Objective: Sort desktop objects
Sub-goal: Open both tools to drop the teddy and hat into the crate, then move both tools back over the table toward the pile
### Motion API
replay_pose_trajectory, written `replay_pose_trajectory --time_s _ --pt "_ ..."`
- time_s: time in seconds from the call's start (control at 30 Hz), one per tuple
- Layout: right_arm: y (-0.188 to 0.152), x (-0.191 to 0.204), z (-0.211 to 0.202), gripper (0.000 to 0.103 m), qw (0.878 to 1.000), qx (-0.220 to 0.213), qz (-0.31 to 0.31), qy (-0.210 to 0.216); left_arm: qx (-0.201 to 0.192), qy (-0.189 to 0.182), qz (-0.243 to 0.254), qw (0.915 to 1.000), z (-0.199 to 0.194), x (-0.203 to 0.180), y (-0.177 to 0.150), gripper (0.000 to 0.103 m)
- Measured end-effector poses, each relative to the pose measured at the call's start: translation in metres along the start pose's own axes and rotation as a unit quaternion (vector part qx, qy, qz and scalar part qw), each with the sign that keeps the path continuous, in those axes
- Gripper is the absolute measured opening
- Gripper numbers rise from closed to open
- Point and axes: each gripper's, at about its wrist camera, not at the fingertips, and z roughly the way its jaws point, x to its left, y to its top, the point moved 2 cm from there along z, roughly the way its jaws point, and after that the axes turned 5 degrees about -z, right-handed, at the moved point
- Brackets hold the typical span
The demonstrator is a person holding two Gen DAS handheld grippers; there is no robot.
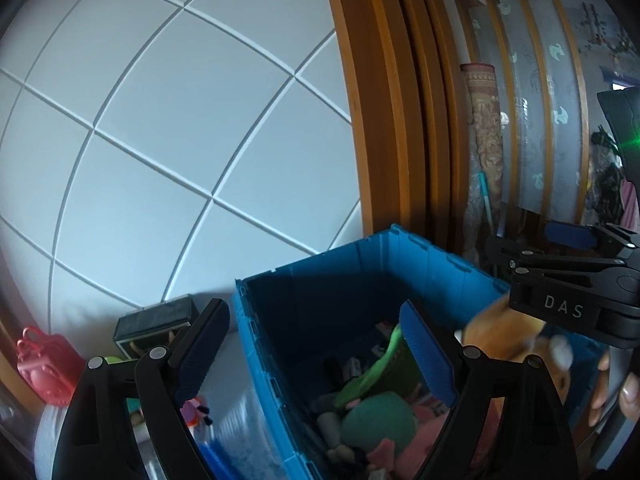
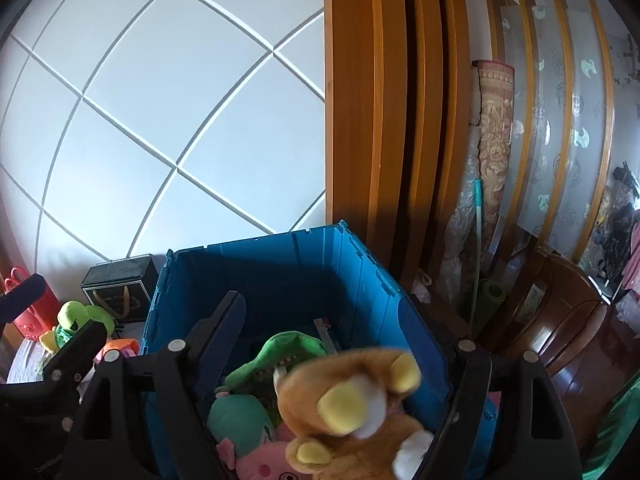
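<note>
A blue plastic crate (image 1: 360, 264) (image 2: 280, 268) stands against the wall and holds several soft toys, among them a green crocodile (image 2: 288, 348), a teal plush (image 2: 240, 420) and a pink one (image 2: 264, 460). A brown and yellow plush animal (image 2: 352, 412) sits between the fingers of my right gripper (image 2: 336, 360), blurred, over the crate; the jaws stand wide around it. It also shows in the left wrist view (image 1: 508, 344), under the right gripper (image 1: 568, 276). My left gripper (image 1: 316, 348) is open and empty above the crate's left rim.
Left of the crate are a black box (image 2: 120, 280), a red basket (image 2: 32, 312), a green frog plush (image 2: 76, 320) and a clear bin (image 1: 236, 432). An orange wooden door frame (image 2: 380, 120) and a rolled rug (image 2: 496, 132) stand behind. A dark wooden cabinet (image 2: 568, 320) is at right.
</note>
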Motion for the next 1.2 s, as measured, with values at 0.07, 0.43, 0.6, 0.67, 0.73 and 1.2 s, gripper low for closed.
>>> replay_pose_trajectory --time_s 0.07,0.43,0.6,0.67,0.73,1.2 --pt "0.002 0.003 -0.003 0.082 1.0 -0.004 -0.004 -0.001 0.002 0.0 -0.004 1.0 -0.002 0.003 -0.003 0.088" --pt "-0.017 0.017 -0.051 0.083 0.999 -0.039 -0.007 0.022 0.004 0.01 -0.014 0.9998 -0.016 0.014 -0.027 0.088" --pt "-0.047 0.024 -0.078 0.083 0.998 -0.055 -0.002 0.026 0.001 0.016 -0.023 0.9996 -0.029 0.024 -0.047 0.088" --pt "-0.062 0.028 -0.085 0.083 0.998 -0.058 -0.001 0.027 0.0 0.019 -0.026 0.9995 -0.035 0.027 -0.054 0.088" --pt "-0.079 0.033 -0.091 0.083 0.998 -0.057 0.003 0.026 -0.001 0.021 -0.029 0.9993 -0.04 0.031 -0.062 0.088" --pt "-0.135 0.088 -0.12 0.083 0.997 -0.055 0.022 0.052 0.006 0.057 -0.058 0.9967 -0.08 0.106 -0.119 0.088"
